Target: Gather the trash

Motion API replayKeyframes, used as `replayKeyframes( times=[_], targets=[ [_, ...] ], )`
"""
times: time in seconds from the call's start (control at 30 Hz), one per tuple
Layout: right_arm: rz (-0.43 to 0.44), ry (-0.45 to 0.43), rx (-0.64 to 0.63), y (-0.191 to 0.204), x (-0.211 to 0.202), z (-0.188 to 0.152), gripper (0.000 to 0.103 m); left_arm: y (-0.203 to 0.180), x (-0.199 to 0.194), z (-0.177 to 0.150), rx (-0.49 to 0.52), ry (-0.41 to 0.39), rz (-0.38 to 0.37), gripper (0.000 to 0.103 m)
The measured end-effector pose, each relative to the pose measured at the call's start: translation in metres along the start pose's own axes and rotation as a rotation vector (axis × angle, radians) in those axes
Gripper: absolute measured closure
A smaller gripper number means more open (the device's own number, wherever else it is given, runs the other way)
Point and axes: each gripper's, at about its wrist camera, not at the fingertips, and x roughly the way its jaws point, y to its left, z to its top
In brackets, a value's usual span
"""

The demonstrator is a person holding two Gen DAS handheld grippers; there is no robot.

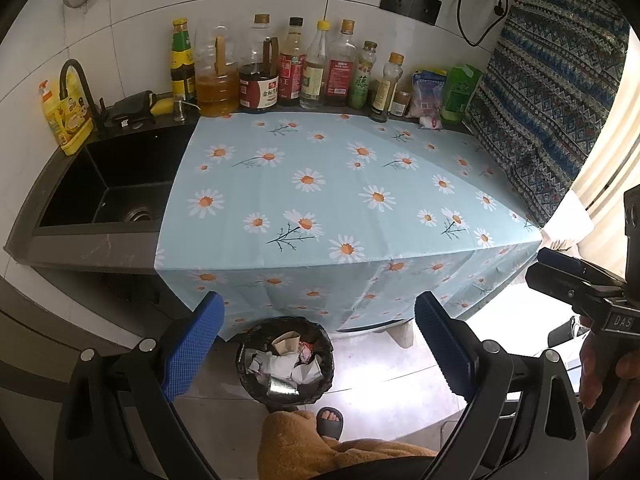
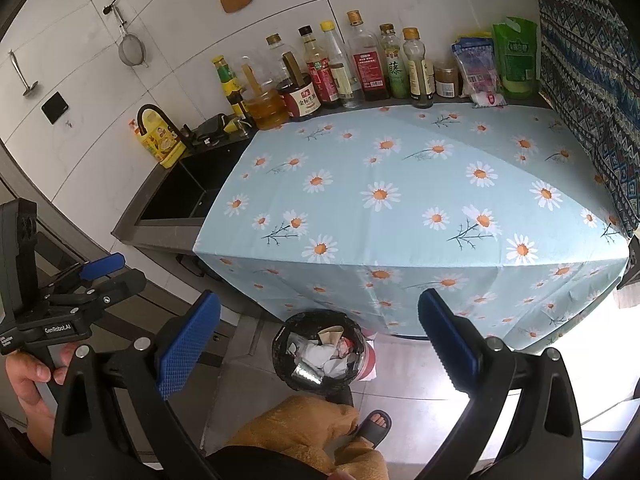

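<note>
- Left gripper [image 1: 320, 344] hangs above the floor in front of a kitchen counter, jaws spread wide with nothing between the blue pads [image 1: 192, 344].
- Right gripper [image 2: 320, 340] is held at much the same height, jaws likewise wide apart and empty; in the left wrist view it shows only at the right edge, gripped by a hand [image 1: 600, 368].
- The bin [image 1: 285, 360], lined with a black bag, stands on the grey tile floor just in front of the counter's draped edge, between the fingers of both grippers in each view.
- Trash [image 1: 288, 364] fills the bin: crumpled white paper, a brown paper piece, a scrap with red on it and a shiny foil piece near the front rim.
- A light blue cloth [image 1: 340, 184] printed with daisies covers the counter top and hangs over its front; nothing lies on its flat part.
- Bottles [image 1: 296, 64] of oil and sauce stand in a row along the white tiled wall, with packets [image 1: 428, 96] at the right end.
- A black sink [image 1: 116, 188] sits left of the cloth, a yellow soap bottle [image 1: 66, 116] at its corner.
- A foot in a dark slipper [image 1: 330, 422] stands just near the bin, beside a tan fleece trouser leg [image 1: 296, 444].
</note>
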Motion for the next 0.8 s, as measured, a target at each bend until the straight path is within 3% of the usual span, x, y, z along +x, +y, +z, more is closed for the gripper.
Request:
replayKeyframes(
  times=[0.8],
  targets=[
    [0.01,0.003,-0.013,0.0023,0.0025,-0.0006,0.005,0.0038,-0.0014,0.0009,0.001,-0.001,0.003,0.01]
  ],
)
